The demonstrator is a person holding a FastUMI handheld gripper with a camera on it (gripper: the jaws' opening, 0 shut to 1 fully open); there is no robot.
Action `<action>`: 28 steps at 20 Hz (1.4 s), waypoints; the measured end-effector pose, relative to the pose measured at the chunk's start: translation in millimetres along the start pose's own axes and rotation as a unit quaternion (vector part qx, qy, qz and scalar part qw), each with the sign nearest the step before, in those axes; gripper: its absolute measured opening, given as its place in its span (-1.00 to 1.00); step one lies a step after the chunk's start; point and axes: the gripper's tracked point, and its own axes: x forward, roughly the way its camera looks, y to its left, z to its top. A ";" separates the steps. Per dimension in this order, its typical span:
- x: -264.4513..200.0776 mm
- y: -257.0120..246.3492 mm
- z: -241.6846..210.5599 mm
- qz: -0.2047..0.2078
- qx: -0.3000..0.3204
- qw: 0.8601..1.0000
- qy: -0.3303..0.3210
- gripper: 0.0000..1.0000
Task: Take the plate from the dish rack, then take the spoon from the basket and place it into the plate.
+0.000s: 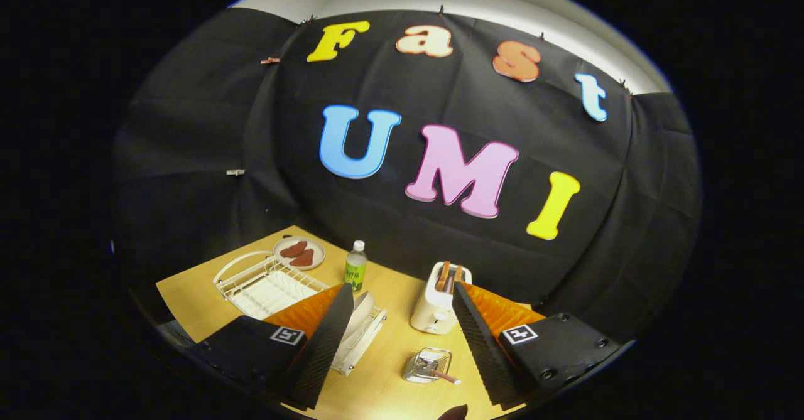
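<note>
While the gripper (396, 338) hangs released, the plate (361, 312) stands in the dish rack (270, 285) beside its left finger

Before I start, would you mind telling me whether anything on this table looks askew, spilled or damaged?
Nothing stands out. The plate stands in the dish rack, the spoon lies in the basket, and the bottle and toaster stand upright. The gripper is open above the table.

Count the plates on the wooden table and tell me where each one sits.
2. A white plate stands upright in the white wire dish rack, beside the open gripper's fingers. A round plate holding reddish-brown pieces lies behind the rack. Others may be hidden.
</note>
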 end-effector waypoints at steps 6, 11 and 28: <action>91.6 24.9 -97.7 0.015 0.123 0.976 0.179 0.94; 136.7 48.3 -140.7 -0.002 0.183 0.952 0.244 0.89; 166.3 45.3 -138.9 -0.117 0.131 0.944 0.280 -0.40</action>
